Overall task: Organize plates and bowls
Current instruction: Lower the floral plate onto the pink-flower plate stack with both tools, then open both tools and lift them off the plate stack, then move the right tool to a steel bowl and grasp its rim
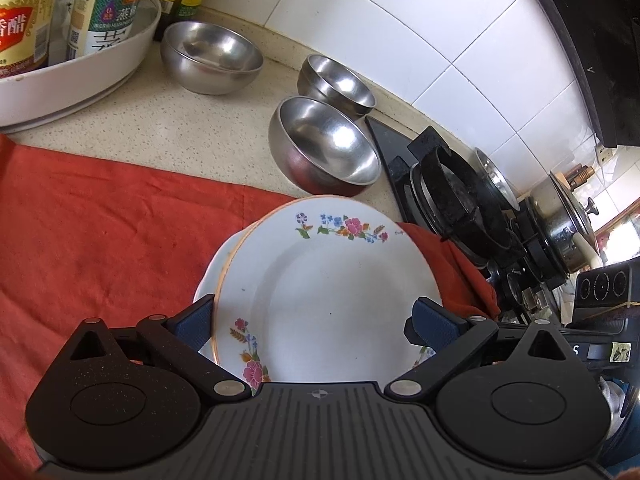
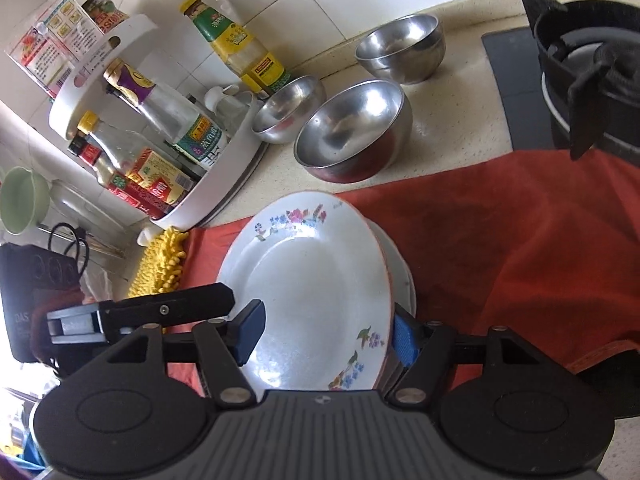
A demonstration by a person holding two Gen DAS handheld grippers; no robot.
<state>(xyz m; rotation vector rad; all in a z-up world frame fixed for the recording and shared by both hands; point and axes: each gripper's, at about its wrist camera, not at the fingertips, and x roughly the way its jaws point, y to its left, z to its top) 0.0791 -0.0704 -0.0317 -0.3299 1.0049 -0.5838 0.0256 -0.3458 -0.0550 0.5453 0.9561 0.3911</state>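
White wall tiles back a speckled bench [image 1: 168, 128], with a red cloth [image 1: 100, 240] spread over its near part, probably to cushion the crockery and stop it sliding.

At the centre of both wrist views a flowered plate [image 1: 332, 292] sits on a plain white plate [image 1: 208, 276], whose edge peeps out at lower left of the left wrist view. The pair reads as a stack begun on the cloth, the upper one tilted and a little off-centre.

The left gripper [image 1: 316, 326] straddles the near rim of the flowered plate, its blue fingers [image 1: 192, 326] standing either side. The left one lies just outside the rim; whether either presses on the plate I cannot tell.

In the right wrist view the right gripper [image 2: 326, 334] also brackets the plate. Its left finger lies over the plate's face, its right one beside the outer edge, and no firm pinch shows, so I judge it let go.

Three steel bowls wait at the top of the frame: a large bowl [image 1: 324, 148] nearest the cloth, a second bowl [image 1: 336, 84] behind it, and a third bowl [image 1: 210, 56] beside the white condiment rack [image 1: 80, 64]. They stand apart, not yet nested, likely the next job.

A gas stove [image 1: 460, 196] sits at right.
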